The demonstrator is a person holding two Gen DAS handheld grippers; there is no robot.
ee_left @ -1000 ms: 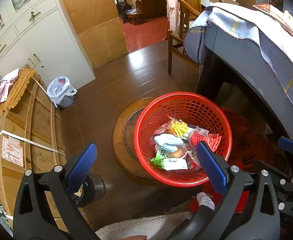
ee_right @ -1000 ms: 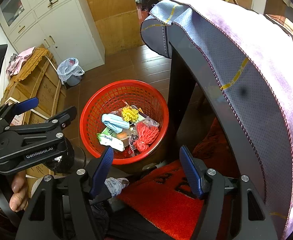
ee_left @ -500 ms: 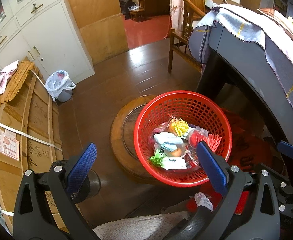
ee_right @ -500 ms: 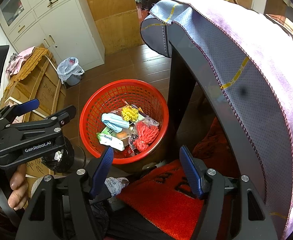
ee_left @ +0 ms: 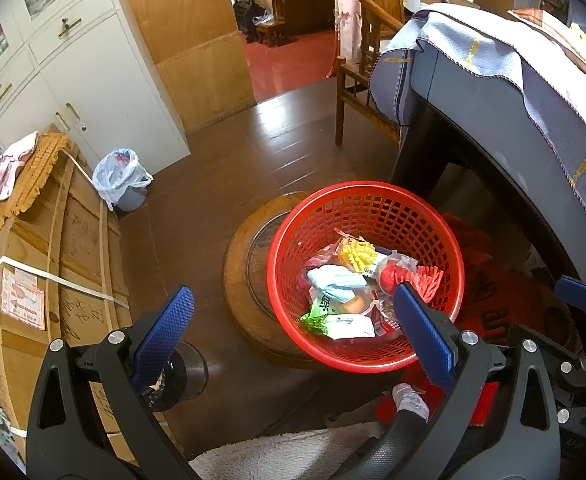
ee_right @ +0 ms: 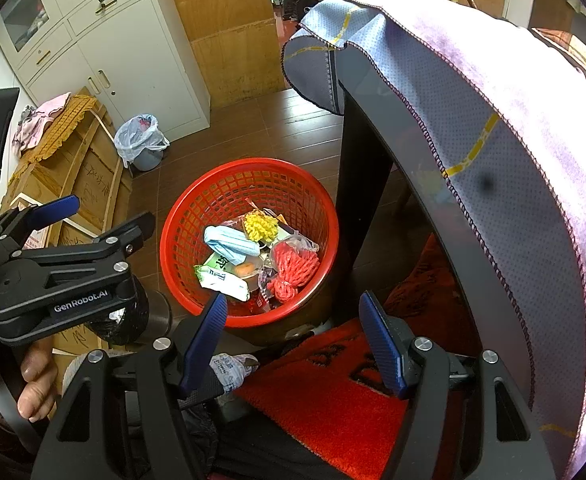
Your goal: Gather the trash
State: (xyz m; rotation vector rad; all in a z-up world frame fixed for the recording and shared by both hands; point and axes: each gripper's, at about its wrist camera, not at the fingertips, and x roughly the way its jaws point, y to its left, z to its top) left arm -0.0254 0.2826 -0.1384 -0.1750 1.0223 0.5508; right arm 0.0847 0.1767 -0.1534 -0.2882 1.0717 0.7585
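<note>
Red basket already holds wrappers; my left gripper and right gripper gape wide, empty; I'd reach for the crumpled white scrap below, pinching squarely.

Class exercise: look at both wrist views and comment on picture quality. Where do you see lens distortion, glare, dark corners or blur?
Left wrist view: fisheye bends the white cabinet and table edge, corners go black, a sheen of glare lies on the wood floor; red basket stays sharp. Right wrist view: same curving, the cloth looms large and slightly washed out, corners dark.
</note>
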